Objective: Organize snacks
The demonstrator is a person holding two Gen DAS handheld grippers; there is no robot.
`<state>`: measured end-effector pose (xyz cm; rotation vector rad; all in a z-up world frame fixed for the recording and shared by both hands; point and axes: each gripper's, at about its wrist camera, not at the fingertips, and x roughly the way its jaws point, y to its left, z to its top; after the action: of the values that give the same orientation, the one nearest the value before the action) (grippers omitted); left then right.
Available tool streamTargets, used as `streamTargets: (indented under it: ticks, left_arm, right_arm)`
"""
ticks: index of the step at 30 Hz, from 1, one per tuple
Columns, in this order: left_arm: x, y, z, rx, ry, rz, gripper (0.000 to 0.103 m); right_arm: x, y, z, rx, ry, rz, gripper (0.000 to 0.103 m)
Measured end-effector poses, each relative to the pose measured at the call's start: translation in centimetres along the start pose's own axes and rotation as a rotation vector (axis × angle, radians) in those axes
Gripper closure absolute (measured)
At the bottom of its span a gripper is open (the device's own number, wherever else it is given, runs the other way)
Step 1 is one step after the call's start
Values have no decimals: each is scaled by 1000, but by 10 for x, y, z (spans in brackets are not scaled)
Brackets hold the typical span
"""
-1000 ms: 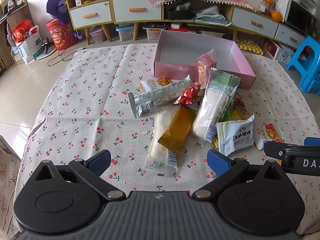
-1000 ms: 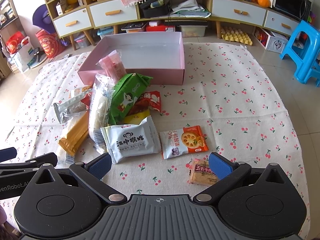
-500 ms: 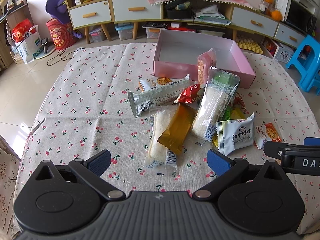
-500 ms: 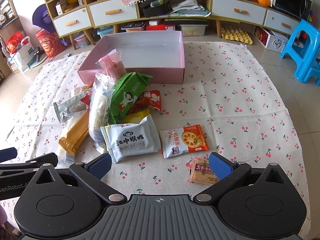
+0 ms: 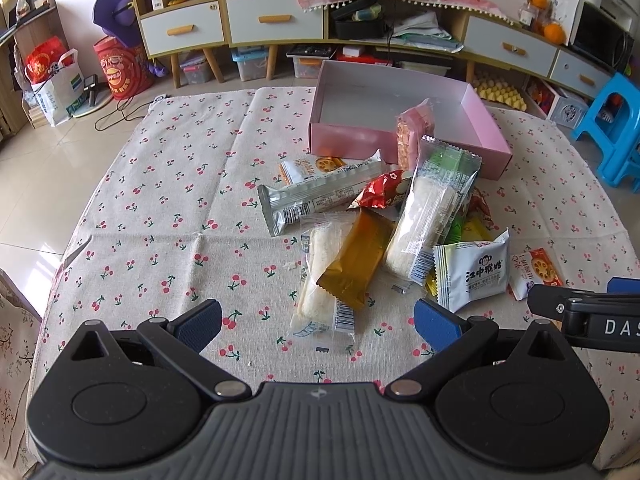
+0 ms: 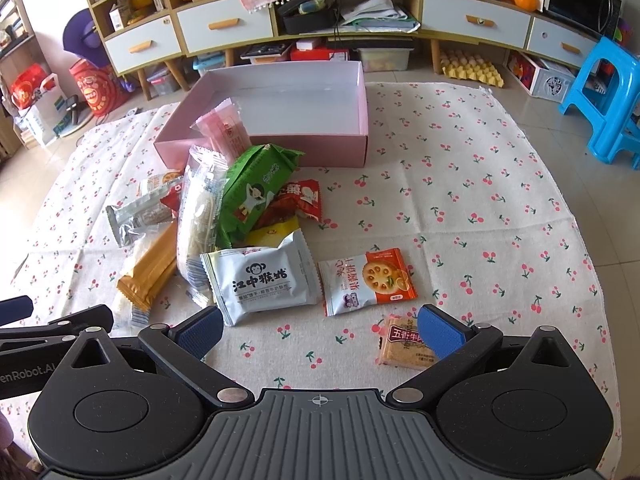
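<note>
left claw (image 5: 316, 320): we hold it released, jaws wide, empty, low over the cloth (image 5: 168, 208) at the near edge of the pile.
right claw (image 6: 320, 324): released too, empty; its tip shows at the right edge of the left view.
snacks: heaped mid-bench, just in front of the box (image 6: 280, 104); none inside yet that we can see.
box: pink, open, at the far side, beyond the pile.
nearest to left: the amber pack (image 5: 354, 258) lies straight ahead between our jaws, on a clear pack, long axis running away and slightly right.
nearest to right: the small biscuit (image 6: 402, 342) lies just beside the right pad; the orange cracker pack (image 6: 366, 280) is ahead, long axis crosswise.
judgement: we think each claw takes its own near pack; the amber pack's long axis calls for a grip across its width.
</note>
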<state>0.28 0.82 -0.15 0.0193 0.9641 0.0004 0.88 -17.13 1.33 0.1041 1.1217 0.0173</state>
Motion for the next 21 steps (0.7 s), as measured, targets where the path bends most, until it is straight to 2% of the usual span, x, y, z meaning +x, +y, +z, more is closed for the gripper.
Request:
streamTargets:
  ticks: [21]
  left_arm:
    - [5, -2, 0, 0, 17, 23, 0]
  right_arm:
    - [5, -4, 3, 24, 19, 8, 0]
